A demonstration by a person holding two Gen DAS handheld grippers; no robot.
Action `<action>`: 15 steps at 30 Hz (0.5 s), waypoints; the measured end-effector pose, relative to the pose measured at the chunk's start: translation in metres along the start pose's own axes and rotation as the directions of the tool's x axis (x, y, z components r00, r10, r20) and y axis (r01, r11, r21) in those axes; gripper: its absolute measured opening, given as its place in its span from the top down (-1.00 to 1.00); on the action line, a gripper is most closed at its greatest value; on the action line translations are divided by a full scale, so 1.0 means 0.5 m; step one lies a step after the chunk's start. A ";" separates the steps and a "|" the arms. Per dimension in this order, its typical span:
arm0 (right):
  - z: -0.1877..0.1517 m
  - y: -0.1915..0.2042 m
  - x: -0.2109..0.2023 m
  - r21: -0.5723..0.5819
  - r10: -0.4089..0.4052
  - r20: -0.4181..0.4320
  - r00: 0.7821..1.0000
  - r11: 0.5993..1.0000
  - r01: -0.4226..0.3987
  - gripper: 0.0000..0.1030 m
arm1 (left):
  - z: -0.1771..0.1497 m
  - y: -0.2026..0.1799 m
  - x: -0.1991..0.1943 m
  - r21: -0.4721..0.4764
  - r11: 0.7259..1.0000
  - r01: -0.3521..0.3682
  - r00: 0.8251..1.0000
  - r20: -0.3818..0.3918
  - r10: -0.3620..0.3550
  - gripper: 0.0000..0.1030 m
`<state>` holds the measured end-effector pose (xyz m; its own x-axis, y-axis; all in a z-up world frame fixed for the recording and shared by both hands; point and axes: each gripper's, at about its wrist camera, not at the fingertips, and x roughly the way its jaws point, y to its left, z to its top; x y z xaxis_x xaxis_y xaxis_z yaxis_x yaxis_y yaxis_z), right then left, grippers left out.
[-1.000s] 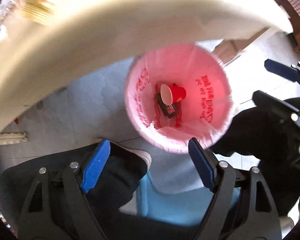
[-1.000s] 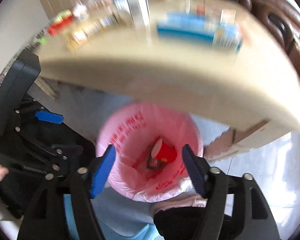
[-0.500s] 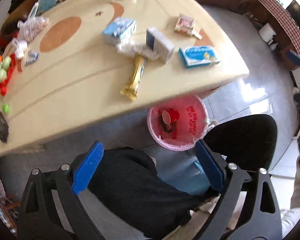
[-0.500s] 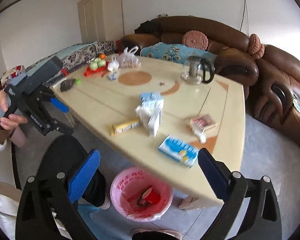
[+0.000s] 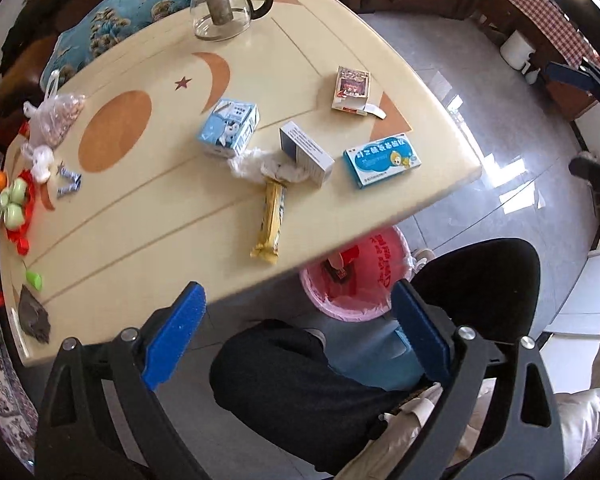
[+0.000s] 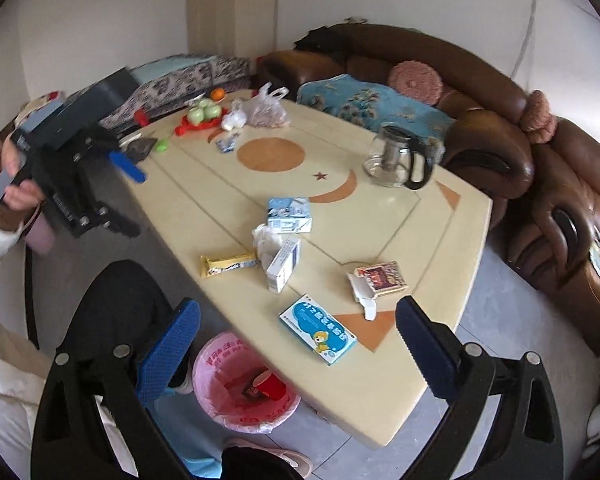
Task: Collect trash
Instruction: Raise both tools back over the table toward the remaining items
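Both grippers hang above the near edge of a beige table [image 5: 140, 208]. My left gripper [image 5: 296, 308] and my right gripper [image 6: 298, 320] are open and hold nothing. Under the table's edge stands a pink-lined bin [image 5: 356, 280] [image 6: 240, 392] with a red cup [image 6: 272, 386] and a dark wrapper inside. Litter lies on the table: a yellow snack bar wrapper [image 5: 270, 220], a blue medicine box [image 5: 382, 158], a white box [image 5: 306, 152], crumpled plastic [image 5: 260, 166], a light-blue carton [image 5: 228, 128] and an opened dark-red box [image 5: 352, 88].
A glass teapot [image 5: 224, 12] stands at the far end. Green apples [image 6: 204, 114] on a red plate and a bag of nuts [image 6: 266, 110] sit at the far left. A brown sofa [image 6: 480, 120] wraps the table. The person's black-trousered legs [image 5: 300, 380] are below the grippers.
Both grippers have risen from just over the bin to above the table, and their jaws stand wider. The table top with its litter has come into view.
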<state>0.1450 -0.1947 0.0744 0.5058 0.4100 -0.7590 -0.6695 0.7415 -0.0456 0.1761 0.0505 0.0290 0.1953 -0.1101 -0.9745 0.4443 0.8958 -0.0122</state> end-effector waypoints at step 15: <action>0.001 -0.014 0.159 -0.076 0.073 -0.154 0.985 0.993 -0.086 -0.86 | 0.055 0.018 0.171 0.030 0.999 0.014 0.987 -0.160 -0.009 -0.78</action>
<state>0.1901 -0.1673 0.0147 0.3655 0.3767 -0.8512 -0.7499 0.6609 -0.0295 0.2206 0.0372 -0.0480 0.0495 -0.0479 -0.9976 0.4727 0.8810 -0.0189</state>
